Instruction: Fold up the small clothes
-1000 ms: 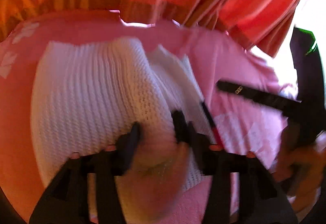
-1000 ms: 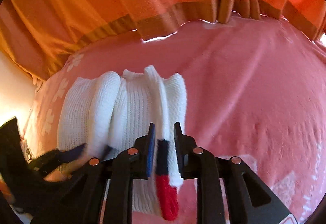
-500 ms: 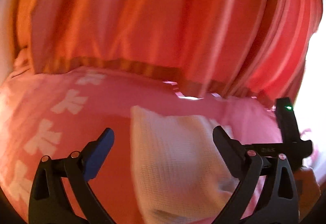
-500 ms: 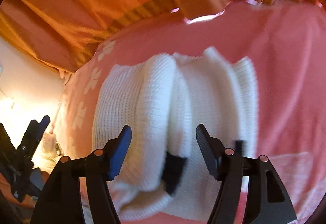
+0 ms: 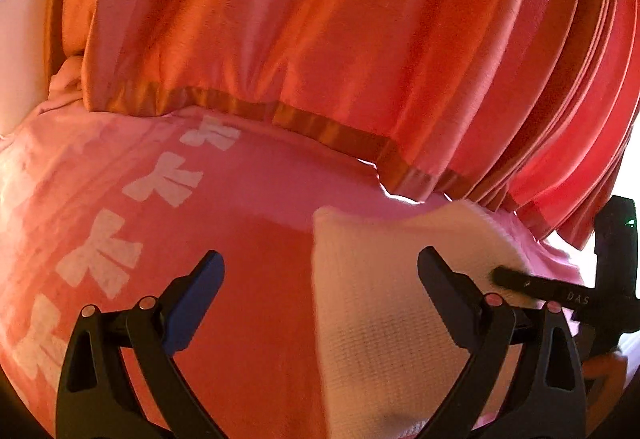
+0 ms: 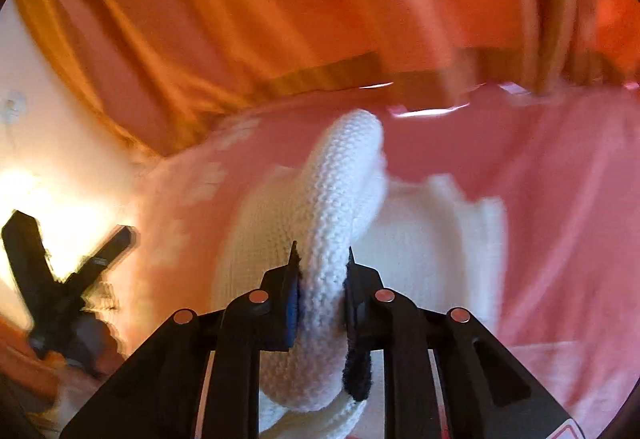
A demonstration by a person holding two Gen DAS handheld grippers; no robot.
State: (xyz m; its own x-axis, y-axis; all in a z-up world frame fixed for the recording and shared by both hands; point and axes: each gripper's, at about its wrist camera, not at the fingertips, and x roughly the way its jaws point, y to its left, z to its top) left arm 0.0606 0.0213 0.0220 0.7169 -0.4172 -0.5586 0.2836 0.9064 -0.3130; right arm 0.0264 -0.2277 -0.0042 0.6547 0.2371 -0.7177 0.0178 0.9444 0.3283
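Note:
A white knitted garment (image 5: 384,303) lies on the pink bedspread (image 5: 248,199). My left gripper (image 5: 320,271) is open and empty, held above the bedspread, its right finger over the garment's left part. My right gripper (image 6: 320,271) is shut on a rolled fold of the white knit (image 6: 332,199) and holds that fold raised above the rest of the garment (image 6: 440,239). The right gripper's finger also shows at the right edge of the left wrist view (image 5: 540,287). The left gripper shows at the left of the right wrist view (image 6: 68,271).
An orange and red striped curtain (image 5: 320,39) hangs down to the far edge of the bedspread. White flower prints (image 5: 164,183) run along the bedspread's left side. A pale wall (image 6: 48,119) stands to the left.
My left gripper let go of the garment, opened and pulled back to the left. My right gripper opened, shifted left and closed on a thick fold of the knit, lifting it.

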